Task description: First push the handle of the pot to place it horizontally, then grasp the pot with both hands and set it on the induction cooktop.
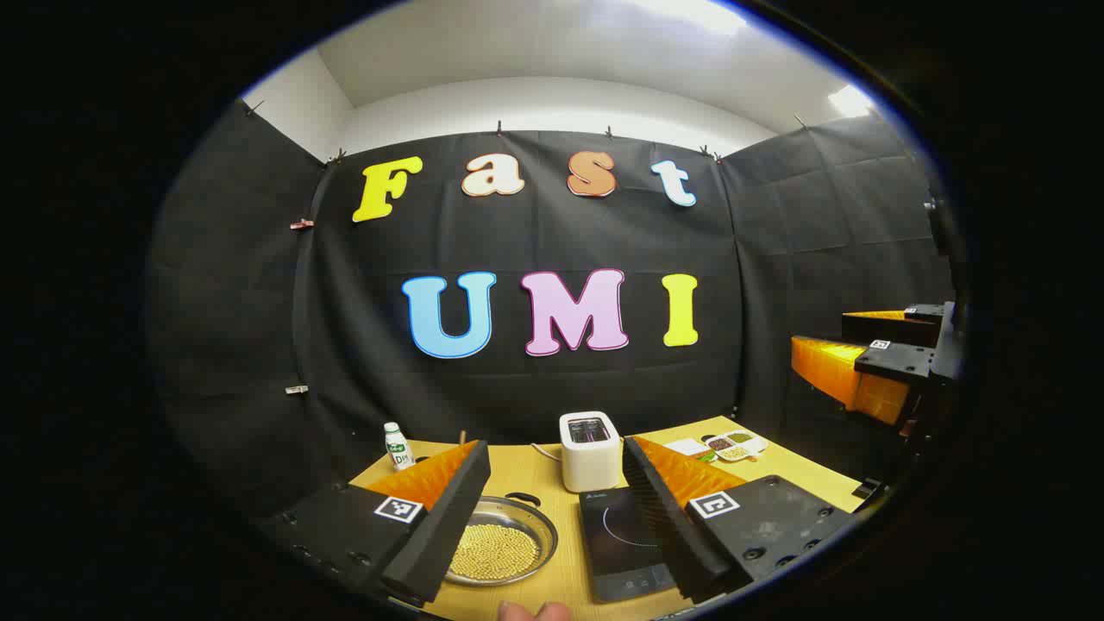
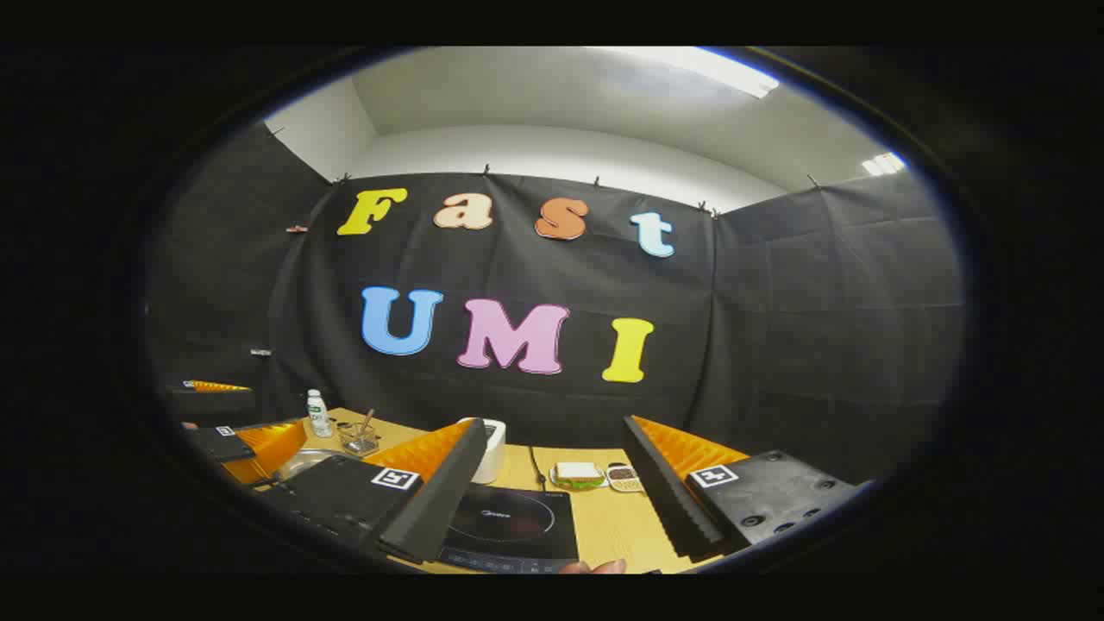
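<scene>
Pot (image 1: 504, 545) of yellow beans sits on the table left of the induction cooktop (image 1: 623, 539), below your left gripper (image 1: 552, 517), whose fingers are spread wide and empty; its handle (image 1: 523, 498) lies at the far rim; your right gripper (image 2: 552, 509), also spread, hangs over the cooktop, so left is nearer.

The left gripper (image 1: 552, 517) is held level above the table, its jaws spread wide with nothing between them; a fingertip (image 1: 535, 611) of the person's hand shows at six o'clock in the left gripper view; the right gripper (image 2: 552, 504) hangs likewise level and wide apart, gripping nothing; it also appears at three o'clock in the left gripper view.
</scene>
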The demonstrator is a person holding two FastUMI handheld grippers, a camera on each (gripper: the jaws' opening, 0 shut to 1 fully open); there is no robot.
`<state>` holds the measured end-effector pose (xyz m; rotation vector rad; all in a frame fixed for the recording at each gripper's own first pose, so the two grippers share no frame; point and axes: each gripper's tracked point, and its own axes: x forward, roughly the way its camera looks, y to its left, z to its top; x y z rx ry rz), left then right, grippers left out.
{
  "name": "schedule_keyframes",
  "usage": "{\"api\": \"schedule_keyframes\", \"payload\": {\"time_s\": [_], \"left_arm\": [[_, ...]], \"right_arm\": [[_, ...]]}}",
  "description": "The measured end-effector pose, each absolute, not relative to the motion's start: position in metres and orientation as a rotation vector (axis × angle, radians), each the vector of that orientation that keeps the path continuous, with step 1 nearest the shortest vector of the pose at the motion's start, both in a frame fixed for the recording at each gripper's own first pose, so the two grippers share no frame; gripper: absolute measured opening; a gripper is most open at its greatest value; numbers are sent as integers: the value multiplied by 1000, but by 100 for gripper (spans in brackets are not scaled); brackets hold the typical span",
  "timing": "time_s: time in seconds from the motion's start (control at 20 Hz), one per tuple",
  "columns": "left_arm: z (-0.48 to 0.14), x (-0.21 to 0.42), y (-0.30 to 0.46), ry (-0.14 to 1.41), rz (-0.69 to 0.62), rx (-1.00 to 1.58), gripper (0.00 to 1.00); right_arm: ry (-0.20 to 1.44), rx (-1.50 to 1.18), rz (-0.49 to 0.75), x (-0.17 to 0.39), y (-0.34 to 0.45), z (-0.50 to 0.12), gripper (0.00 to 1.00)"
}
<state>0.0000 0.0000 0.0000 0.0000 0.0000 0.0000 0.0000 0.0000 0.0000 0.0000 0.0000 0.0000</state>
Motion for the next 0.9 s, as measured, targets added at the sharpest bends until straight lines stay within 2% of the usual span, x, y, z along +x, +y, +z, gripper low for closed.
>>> {"api": "schedule_keyframes", "payload": {"time_s": [0.05,0.15,0.9], "left_arm": [[-1,0,0,-1,0,-1,99],[-1,-2,0,-1,0,0,96],[2,-6,8,-6,12,1,96]], "right_arm": [[0,-2,-1,-1,0,0,98],[0,-5,-1,-3,0,0,98],[-1,-16,-12,-6,-2,1,98]]}}
